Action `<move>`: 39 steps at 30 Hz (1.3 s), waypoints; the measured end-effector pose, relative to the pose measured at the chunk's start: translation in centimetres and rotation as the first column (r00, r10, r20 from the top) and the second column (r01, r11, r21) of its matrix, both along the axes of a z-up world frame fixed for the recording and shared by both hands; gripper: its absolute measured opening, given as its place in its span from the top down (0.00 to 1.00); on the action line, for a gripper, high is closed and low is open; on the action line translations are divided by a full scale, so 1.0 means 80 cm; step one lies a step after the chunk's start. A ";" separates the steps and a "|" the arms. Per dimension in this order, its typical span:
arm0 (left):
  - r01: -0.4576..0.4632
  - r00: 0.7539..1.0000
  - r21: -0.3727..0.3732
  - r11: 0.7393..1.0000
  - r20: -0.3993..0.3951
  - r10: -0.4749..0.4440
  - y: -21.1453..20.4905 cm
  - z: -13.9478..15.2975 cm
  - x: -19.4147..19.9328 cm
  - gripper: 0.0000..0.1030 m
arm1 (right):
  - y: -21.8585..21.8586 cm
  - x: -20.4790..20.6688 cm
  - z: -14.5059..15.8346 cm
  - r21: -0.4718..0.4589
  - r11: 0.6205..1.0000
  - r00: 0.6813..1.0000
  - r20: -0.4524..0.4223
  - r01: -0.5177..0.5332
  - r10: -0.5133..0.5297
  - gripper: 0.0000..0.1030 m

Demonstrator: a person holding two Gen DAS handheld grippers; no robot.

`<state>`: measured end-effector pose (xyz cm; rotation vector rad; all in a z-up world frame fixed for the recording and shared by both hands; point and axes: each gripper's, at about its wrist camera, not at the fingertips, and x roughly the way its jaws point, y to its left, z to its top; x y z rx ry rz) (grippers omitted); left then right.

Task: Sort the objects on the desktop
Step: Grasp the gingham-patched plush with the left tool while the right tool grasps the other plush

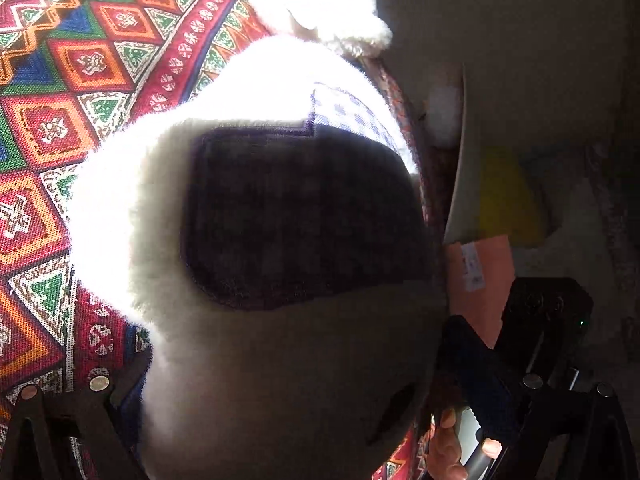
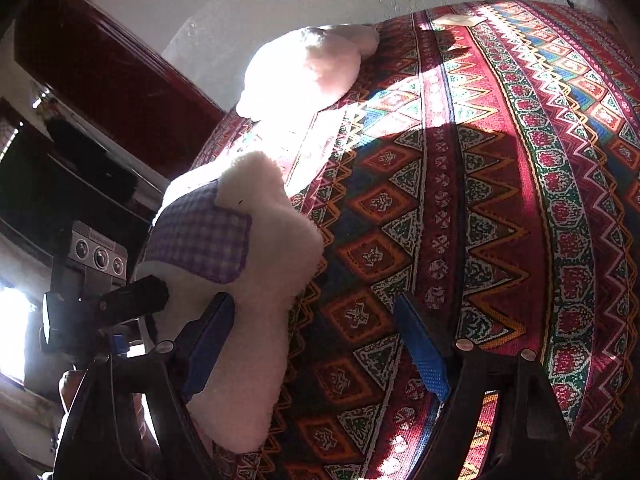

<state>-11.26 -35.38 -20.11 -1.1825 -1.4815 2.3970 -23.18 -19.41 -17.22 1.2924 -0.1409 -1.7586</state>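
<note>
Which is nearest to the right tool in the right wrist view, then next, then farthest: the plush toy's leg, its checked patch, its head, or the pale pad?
1. plush toy's leg, against the left pad
2. checked patch, upper left
3. head, farther up
4. pale pad, far cloth edge

You have a white plush toy (image 2: pixel 276 240) lying on its side along the left edge of the cloth-covered desk (image 2: pixel 500 200), stretched from near you toward the far edge. Its fur is fluffy and washed out by strong sunlight. A purple-and-white checked fabric patch (image 2: pixel 200 236) covers part of its body, and in the left wrist view you see a large dark purple textured panel (image 1: pixel 304 216) set into the fur, bordered by the same checked cloth. Its rounded far end (image 2: pixel 304 68) rests close to the desk's far-left corner, partly overhanging the edge.
</note>
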 end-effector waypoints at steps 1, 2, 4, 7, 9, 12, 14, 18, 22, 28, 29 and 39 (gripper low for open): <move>-0.009 1.000 -0.002 1.000 0.005 0.009 0.001 0.000 -0.001 0.08 | 0.001 -0.002 -0.001 -0.002 1.000 1.000 0.014 0.005 -0.005 0.16; -0.017 1.000 -0.002 1.000 0.008 0.017 0.001 0.000 -0.002 0.10 | 0.003 -0.004 0.000 -0.006 1.000 1.000 0.026 0.012 -0.012 0.14; -0.034 0.999 0.011 0.999 0.005 0.034 0.002 0.002 -0.001 0.14 | 0.014 -0.014 0.004 -0.041 0.998 0.998 0.056 0.041 -0.039 0.11; -0.065 0.998 0.056 0.996 -0.005 0.065 -0.001 0.002 0.003 0.18 | 0.032 -0.040 0.014 -0.142 0.982 0.984 0.147 0.126 -0.105 0.00; -0.091 0.995 0.069 0.993 -0.020 0.093 -0.005 0.006 0.006 0.19 | 0.038 -0.065 0.015 -0.211 0.959 0.961 0.240 0.192 -0.139 0.00; -0.131 0.989 0.084 0.988 -0.055 0.135 -0.013 0.016 0.013 0.19 | 0.020 -0.104 0.009 -0.305 0.918 0.915 0.383 0.254 -0.126 0.00; -0.155 0.983 0.103 0.982 -0.084 0.164 -0.021 0.023 0.019 0.19 | -0.006 -0.129 0.002 -0.352 0.893 0.885 0.456 0.279 -0.097 0.00; -0.215 0.967 0.135 0.967 -0.109 0.230 -0.040 0.029 0.030 0.19 | -0.067 -0.175 -0.027 -0.351 0.868 0.814 0.572 0.352 -0.099 0.00; -0.260 0.954 0.172 0.950 -0.108 0.280 -0.057 0.026 0.039 0.19 | -0.121 -0.218 -0.057 -0.323 0.837 0.739 0.660 0.442 -0.135 0.00; -0.291 0.943 0.183 0.939 -0.113 0.314 -0.072 0.030 0.037 0.19 | -0.188 -0.266 -0.058 -0.296 0.814 0.726 0.655 0.500 -0.208 0.00; -0.294 0.941 0.184 0.938 -0.119 0.318 -0.074 0.032 0.035 0.19 | -0.199 -0.269 -0.055 -0.276 0.834 0.743 0.635 0.477 -0.214 0.01; -0.321 0.917 0.195 0.927 -0.180 0.355 -0.111 0.066 0.091 0.19 | -0.122 -0.212 -0.007 -0.305 0.907 0.874 0.471 0.290 -0.121 0.23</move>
